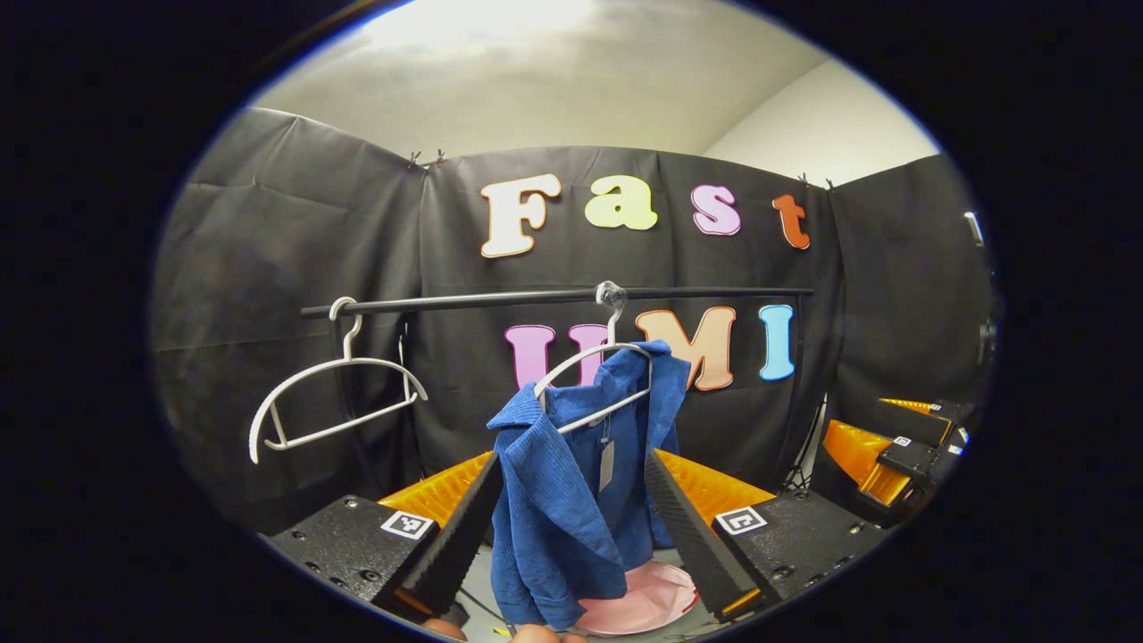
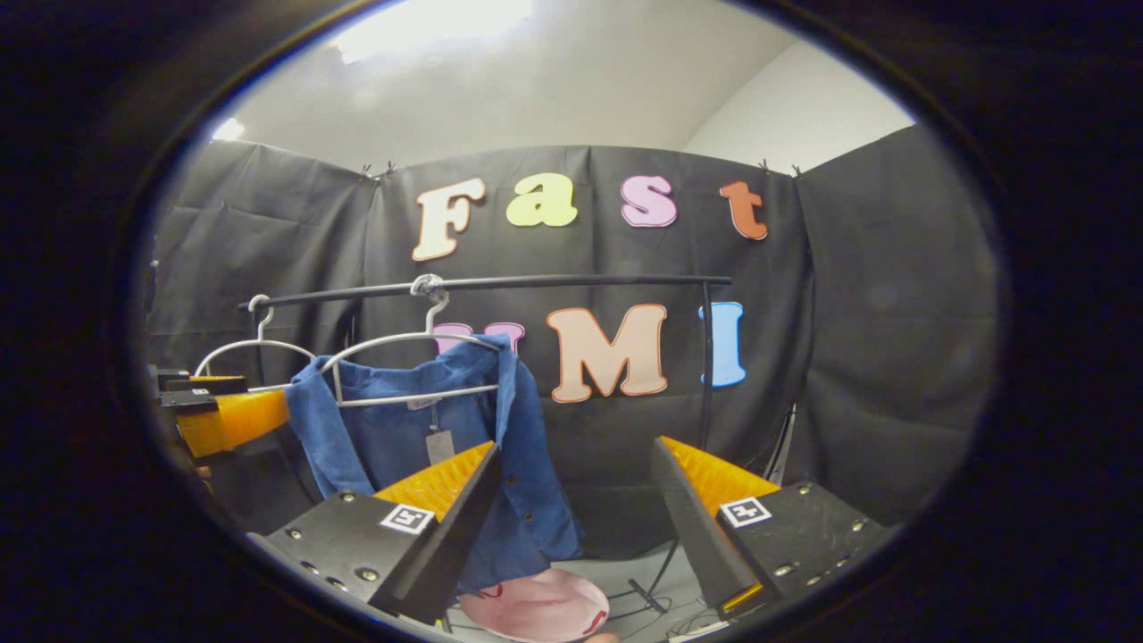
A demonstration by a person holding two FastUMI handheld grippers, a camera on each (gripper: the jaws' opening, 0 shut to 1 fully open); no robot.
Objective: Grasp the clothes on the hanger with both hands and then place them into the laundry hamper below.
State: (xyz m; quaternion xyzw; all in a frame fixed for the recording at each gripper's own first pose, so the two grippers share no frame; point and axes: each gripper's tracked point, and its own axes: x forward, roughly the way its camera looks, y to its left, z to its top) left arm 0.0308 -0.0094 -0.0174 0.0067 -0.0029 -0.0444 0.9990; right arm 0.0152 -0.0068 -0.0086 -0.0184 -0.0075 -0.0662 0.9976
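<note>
Blue shirt on hanger between spread left gripper, right gripper gaping — pink hamper below, spare hanger alongside.

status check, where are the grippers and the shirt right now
Left gripper open, fingers flanking the blue shirt, not touching. Right gripper open, shirt off its left finger. Shirt on hanger above pink hamper. Nothing in the way.

Blue shirt hangs between spread left gripper fingers, empty white hanger near rail's left end, right half of rail bare, pink hamper open below
</note>
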